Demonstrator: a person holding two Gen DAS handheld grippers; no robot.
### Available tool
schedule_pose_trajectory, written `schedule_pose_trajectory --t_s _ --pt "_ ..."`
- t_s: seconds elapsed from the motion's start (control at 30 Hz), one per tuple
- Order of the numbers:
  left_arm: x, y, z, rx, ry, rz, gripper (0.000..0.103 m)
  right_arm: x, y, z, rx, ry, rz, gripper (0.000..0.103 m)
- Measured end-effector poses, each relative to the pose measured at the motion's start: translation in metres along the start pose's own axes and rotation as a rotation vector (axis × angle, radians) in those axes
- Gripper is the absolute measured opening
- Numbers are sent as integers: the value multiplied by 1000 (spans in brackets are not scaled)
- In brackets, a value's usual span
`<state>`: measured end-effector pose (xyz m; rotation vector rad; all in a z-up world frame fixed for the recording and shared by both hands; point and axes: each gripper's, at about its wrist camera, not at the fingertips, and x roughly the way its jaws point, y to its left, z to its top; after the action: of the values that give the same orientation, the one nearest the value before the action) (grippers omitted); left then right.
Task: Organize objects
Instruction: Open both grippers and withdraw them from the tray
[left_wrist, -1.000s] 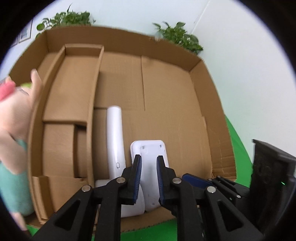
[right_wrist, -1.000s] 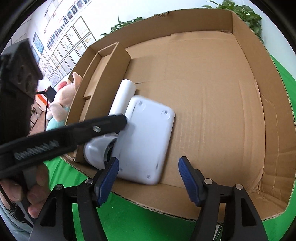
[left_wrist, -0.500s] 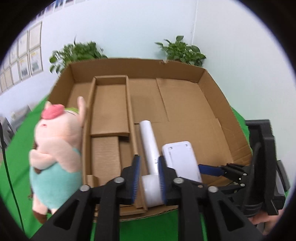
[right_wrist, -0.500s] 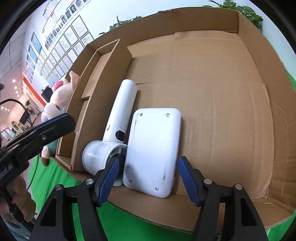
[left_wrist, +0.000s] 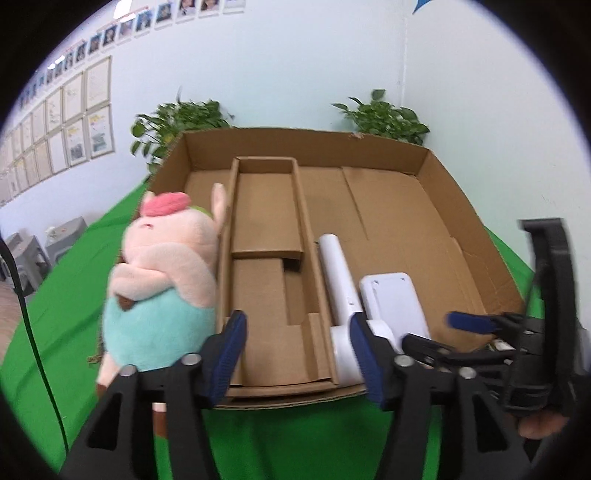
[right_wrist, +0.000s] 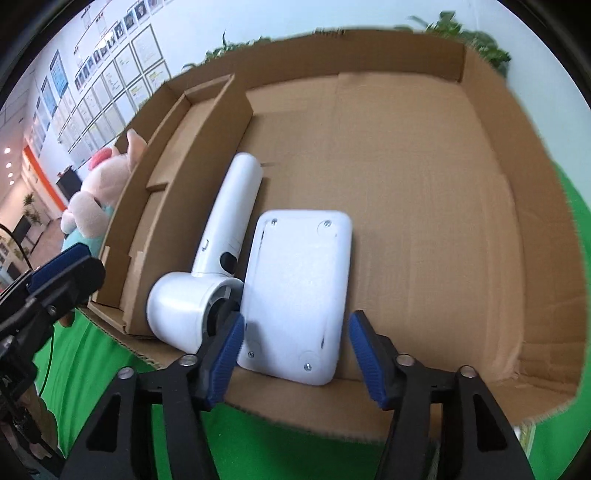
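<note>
Cardboard box (right_wrist: 480, 184) holds a white dryer (right_wrist: 207, 266) and pad (right_wrist: 299, 291) side by side, long axes running near to far, dryer head nearest. Both grippers, left (left_wrist: 297, 354) and right (right_wrist: 295, 354), are opening, pinching nothing. Only the left view shows the whole plush pig (left_wrist: 162, 280) outside the box's left wall.

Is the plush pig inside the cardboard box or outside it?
Outside: the plush pig stands on the green cloth against the cardboard box wall.

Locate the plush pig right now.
In the left wrist view, the plush pig stands on the green cloth just outside the box's left wall, beside the narrow divider compartment.
</note>
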<state>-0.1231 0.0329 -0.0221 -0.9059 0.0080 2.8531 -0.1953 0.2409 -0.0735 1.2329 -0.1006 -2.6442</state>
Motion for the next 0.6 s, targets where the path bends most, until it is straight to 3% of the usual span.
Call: schedule_pose_trajectory --t_s 0.07,0.2,0.43,0.6 --pt "-11 1 -2 -3 -53 34 81 -22 8 -9 -27 -88 -56 101" --pt "-30 -2 -8 6 -123 73 82 -52 25 -27 -86 -190 -126 103" --pt "-42 -8 -18 10 -115 111 82 -91 30 -58 -45 -280 -150 103" --pt "-47 -9 -25 15 -105 129 82 -110 25 -86 -19 -243 -86 103"
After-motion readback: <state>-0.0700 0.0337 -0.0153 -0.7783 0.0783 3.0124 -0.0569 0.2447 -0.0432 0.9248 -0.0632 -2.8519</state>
